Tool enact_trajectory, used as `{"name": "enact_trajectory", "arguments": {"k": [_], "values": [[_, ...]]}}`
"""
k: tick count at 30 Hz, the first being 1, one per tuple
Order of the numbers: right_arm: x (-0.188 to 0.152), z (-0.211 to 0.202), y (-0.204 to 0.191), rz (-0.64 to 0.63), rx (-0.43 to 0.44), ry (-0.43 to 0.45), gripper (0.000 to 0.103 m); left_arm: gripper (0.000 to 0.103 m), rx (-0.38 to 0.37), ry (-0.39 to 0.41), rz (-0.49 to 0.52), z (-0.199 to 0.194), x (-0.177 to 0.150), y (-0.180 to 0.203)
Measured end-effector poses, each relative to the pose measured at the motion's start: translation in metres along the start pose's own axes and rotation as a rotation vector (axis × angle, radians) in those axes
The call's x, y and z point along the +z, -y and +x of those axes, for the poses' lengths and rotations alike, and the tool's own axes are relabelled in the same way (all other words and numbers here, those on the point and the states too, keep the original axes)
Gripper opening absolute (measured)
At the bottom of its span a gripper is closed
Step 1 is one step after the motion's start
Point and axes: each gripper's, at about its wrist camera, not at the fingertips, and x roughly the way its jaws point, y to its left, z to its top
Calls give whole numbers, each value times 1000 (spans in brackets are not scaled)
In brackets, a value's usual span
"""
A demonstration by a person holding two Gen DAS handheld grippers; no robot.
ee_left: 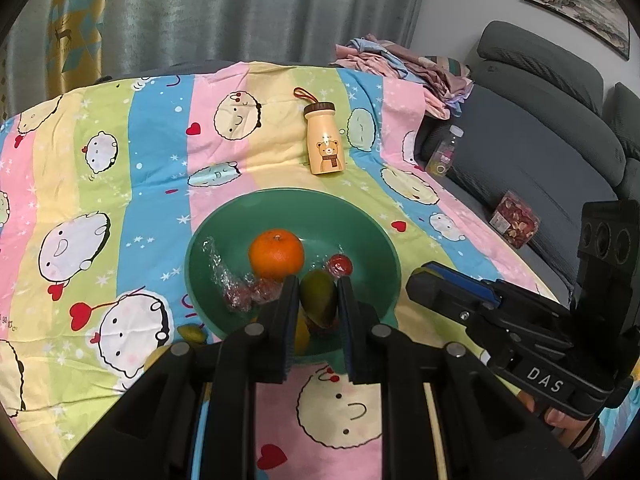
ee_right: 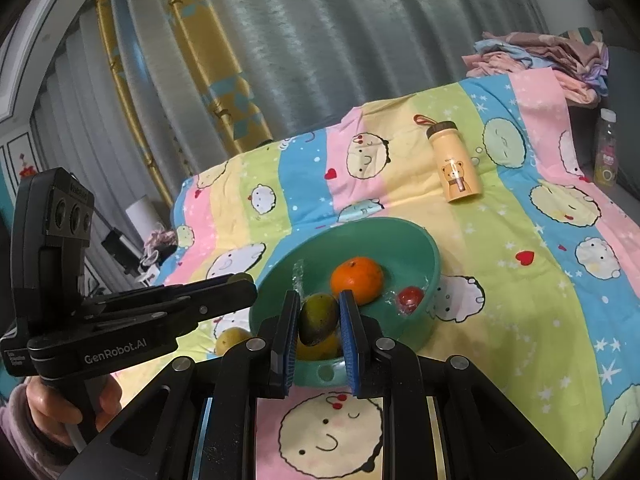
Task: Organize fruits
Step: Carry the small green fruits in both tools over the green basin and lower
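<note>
Looking past our two closed tools (ee_left: pixel 318 280) (ee_right: pixel 319 300), we see fruit in the green bowl (ee_left: pixel 360 216) just ahead on the striped surface (ee_left: pixel 120 168), curtains (ee_left: pixel 240 8) behind.

One green bowl (ee_left: pixel 372 232), one orange (ee_left: pixel 276 253), one mango (ee_left: pixel 318 298), two small red wrapped fruits (ee_left: pixel 340 265) (ee_left: pixel 250 294), one bear bottle (ee_left: pixel 324 140), two black grippers (ee_left: pixel 318 292) (ee_right: pixel 319 304)

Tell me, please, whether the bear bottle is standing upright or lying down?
Upright. The bottle stands on its base on the striped cloth behind the bowl, brown cap on top, in both views.
</note>
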Motion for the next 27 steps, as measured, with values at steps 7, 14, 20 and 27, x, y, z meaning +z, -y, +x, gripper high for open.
{"name": "enact_trajectory", "arguments": {"k": [7, 14, 20, 27], "values": [[2, 13, 2, -1, 4, -15, 22, 19, 12, -6, 0, 12, 5, -7], [4, 25, 5, 3, -4, -33, 22, 19, 20, -18, 3, 24, 8, -14], [5, 33, 7, -1, -13, -46, 22, 19, 23, -27, 2, 32, 9, -20], [7, 43, 11, 9, -23, -71, 22, 19, 27, -33, -4, 42, 10, -24]]}}
